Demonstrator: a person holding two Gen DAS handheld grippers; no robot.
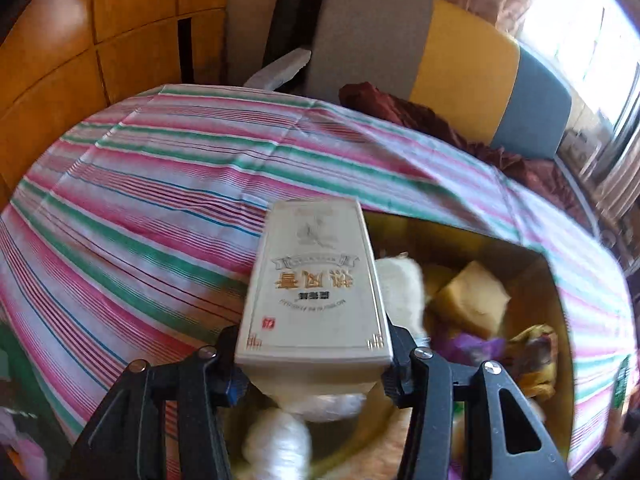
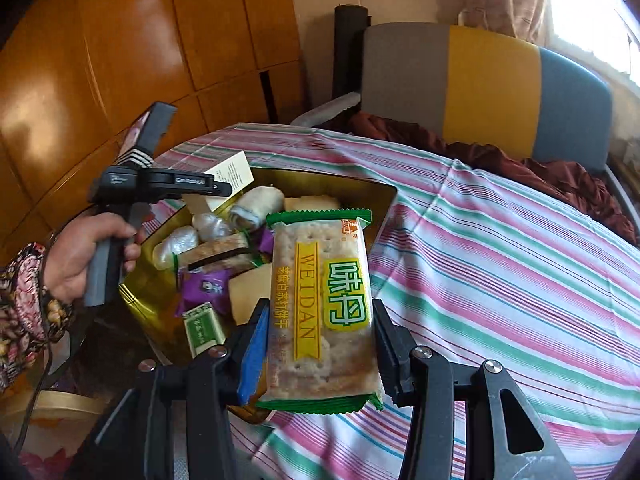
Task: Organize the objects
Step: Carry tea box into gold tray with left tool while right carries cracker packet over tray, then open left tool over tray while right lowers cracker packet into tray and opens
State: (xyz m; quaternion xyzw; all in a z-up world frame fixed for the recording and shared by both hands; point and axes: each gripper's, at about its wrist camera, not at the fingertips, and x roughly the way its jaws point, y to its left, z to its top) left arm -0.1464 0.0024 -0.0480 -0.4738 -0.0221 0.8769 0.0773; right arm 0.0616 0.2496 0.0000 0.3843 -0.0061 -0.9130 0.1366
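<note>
Over the striped cloth (image 1: 132, 184), both grippers carry something from the gold tin (image 2: 384, 200), which sits on the table full of wrapped snacks. The left gripper (image 1: 314, 368) is clamped on a white box (image 1: 316, 284), its jaws about half apart and pressing the box's two long sides near the lower end; the box stands out ahead of the fingers, above the tin's left edge. In the right wrist view the person's hand (image 2: 80, 256) shows gripping that tool's handle beside the tin.

The right gripper (image 2: 318, 344) is closed on a cracker pack (image 2: 324, 304), green-edged and marked WEIDAN, jaws fairly narrow and bearing on its long edges at the lower half. The pack hangs over the tin's near corner and the cloth.

The box looks like stiff, light card with a glossy face: it should take a firm side pinch without denting, though the smooth surface could slide if the grip loosens. Held near one end, it may tip, so a hold nearer the middle would be steadier. The pack is light, its film slick and crinkly, and the crackers inside are brittle; squeezing hard across the edges could snap them. A gentle hold across the flat middle, clear of the crimped end seals, seems safest.
</note>
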